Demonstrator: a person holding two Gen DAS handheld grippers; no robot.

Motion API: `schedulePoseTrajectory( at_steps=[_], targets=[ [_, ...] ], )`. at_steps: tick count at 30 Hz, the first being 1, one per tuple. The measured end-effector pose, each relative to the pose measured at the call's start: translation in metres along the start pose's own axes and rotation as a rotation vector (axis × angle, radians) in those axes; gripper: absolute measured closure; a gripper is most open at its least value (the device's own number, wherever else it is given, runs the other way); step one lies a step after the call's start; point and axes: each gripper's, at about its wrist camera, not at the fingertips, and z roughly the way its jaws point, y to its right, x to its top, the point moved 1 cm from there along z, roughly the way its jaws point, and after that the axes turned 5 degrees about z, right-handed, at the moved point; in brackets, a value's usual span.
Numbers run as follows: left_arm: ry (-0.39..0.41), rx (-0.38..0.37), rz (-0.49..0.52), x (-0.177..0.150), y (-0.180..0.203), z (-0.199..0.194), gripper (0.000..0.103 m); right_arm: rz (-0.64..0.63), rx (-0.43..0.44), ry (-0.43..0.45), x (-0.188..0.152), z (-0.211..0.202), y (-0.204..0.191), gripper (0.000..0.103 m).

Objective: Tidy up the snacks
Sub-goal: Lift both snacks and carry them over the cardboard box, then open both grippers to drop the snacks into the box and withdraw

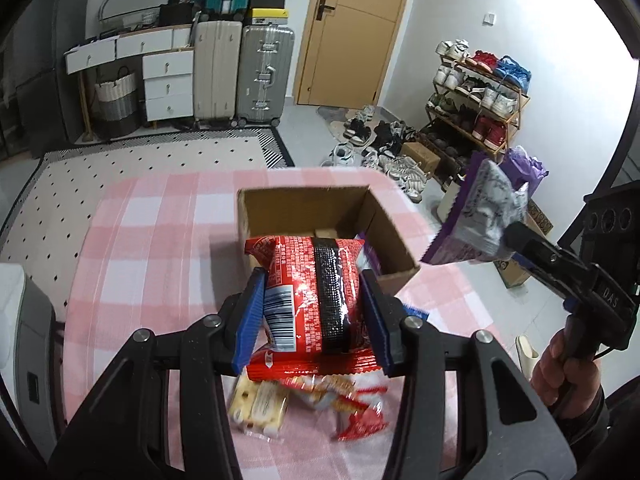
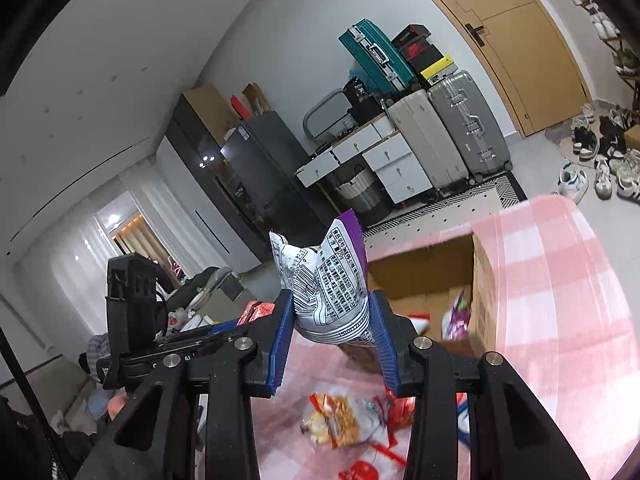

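Note:
My left gripper (image 1: 314,316) is shut on a red snack packet (image 1: 316,292) with a black band, held above the table just in front of an open cardboard box (image 1: 304,200). My right gripper (image 2: 332,332) is shut on a purple and white snack packet (image 2: 324,276), held in the air to the right of the box; it also shows in the left wrist view (image 1: 476,212). The box (image 2: 424,264) holds a purple packet (image 2: 456,316). Several loose snack packets (image 1: 304,404) lie on the pink checked tablecloth (image 1: 160,240) below the grippers.
The table edge drops off beyond the box to a dotted rug (image 1: 140,160). Suitcases (image 1: 264,72), white drawers (image 1: 168,80), a door (image 1: 352,28) and a shoe rack (image 1: 476,96) stand farther back. A cardboard box on the floor (image 1: 512,272) sits at the right.

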Motion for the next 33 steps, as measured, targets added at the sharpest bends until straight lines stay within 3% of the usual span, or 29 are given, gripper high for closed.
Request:
schedulePoseTrajectory(
  at_steps=[6,14,33],
  targets=[
    [0.005,0.006,0.008,0.036,0.011,0.021,0.06,0.009,-0.023,-0.001,0.025,0.016,0.007,0.065],
    [-0.022,0.005,-0.015,0.057,0.003,0.071,0.06,0.04,-0.048,-0.041,0.034,0.05,0.034,0.065],
    [-0.127,-0.04,-0.066,0.035,-0.027,0.172,0.06,0.077,-0.115,-0.137,0.012,0.118,0.089,0.065]
  ],
)
